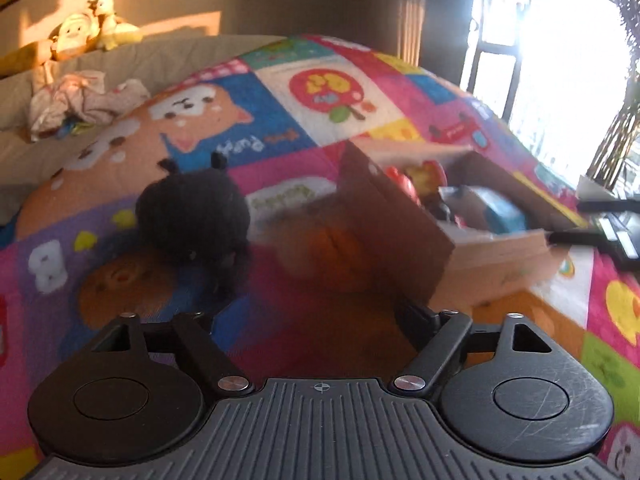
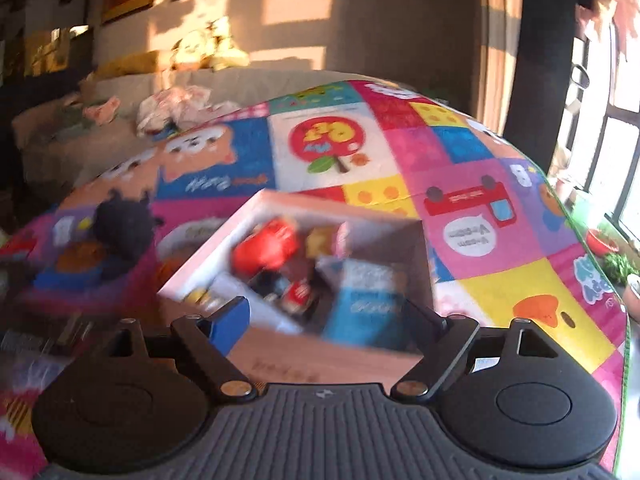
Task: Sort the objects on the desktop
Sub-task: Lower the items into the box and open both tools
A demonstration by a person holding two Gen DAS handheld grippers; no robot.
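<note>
A black plush toy (image 1: 192,216) with small ears lies on the colourful patchwork cloth, ahead and left of my left gripper (image 1: 308,320), which is open and empty. An open cardboard box (image 1: 508,248) stands to the right and holds a red toy (image 1: 404,182) and a blue pack (image 1: 500,208). In the right wrist view my right gripper (image 2: 332,320) is open and empty, just above the near edge of the box (image 2: 312,356). Inside are the red toy (image 2: 266,250), a blue pack (image 2: 368,304) and small items. The black plush (image 2: 122,232) lies far left.
The patchwork cloth (image 1: 332,92) covers the whole table. The right gripper's fingers (image 1: 600,220) show at the right edge of the left view. A sofa with crumpled cloth (image 1: 80,100) and plush toys (image 1: 92,28) stands behind. A bright window (image 1: 560,40) is at the right.
</note>
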